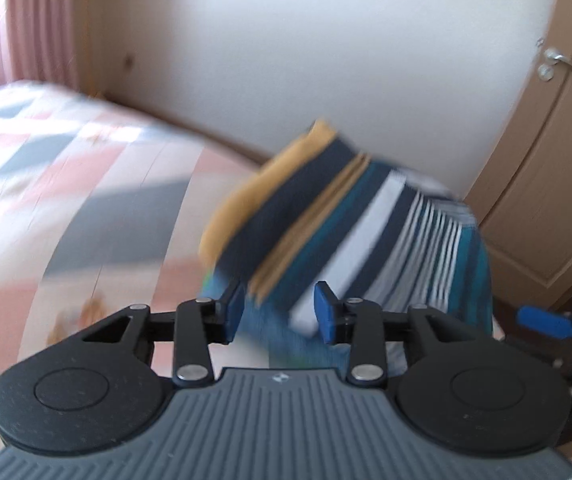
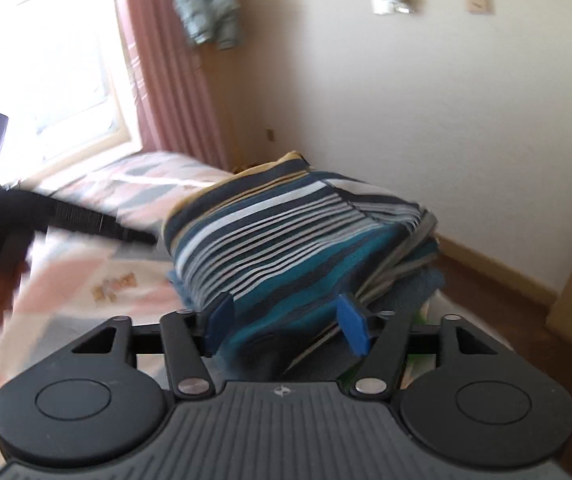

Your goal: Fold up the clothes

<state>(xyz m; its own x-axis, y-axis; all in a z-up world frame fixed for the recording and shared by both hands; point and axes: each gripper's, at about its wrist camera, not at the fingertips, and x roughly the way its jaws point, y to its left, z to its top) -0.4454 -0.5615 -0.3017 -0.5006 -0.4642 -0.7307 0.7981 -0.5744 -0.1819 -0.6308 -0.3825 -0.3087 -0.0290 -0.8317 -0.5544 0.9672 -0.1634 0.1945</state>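
Left gripper (image 1: 280, 310) and right gripper (image 2: 286, 322) both gape wide around the striped stack (image 2: 286, 232), mid-frame on the bed (image 1: 86, 184).

We see soft striped knit cloth in the folded garment (image 2: 286, 232), a matt cotton-like bedspread (image 1: 86, 184) (blurred, perhaps quilted), and smooth wood door (image 1: 545, 160).

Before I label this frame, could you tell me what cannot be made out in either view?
- Left view: motion blur smears the striped garment; whether the left gripper grips it is unclear.
- Right view: the garment hides whatever lies beneath it, and whether the right gripper touches the cloth is unclear.
- Right view: the hanging item on the wall is too blurred to identify.
- Bed: cut off by the frame edge.
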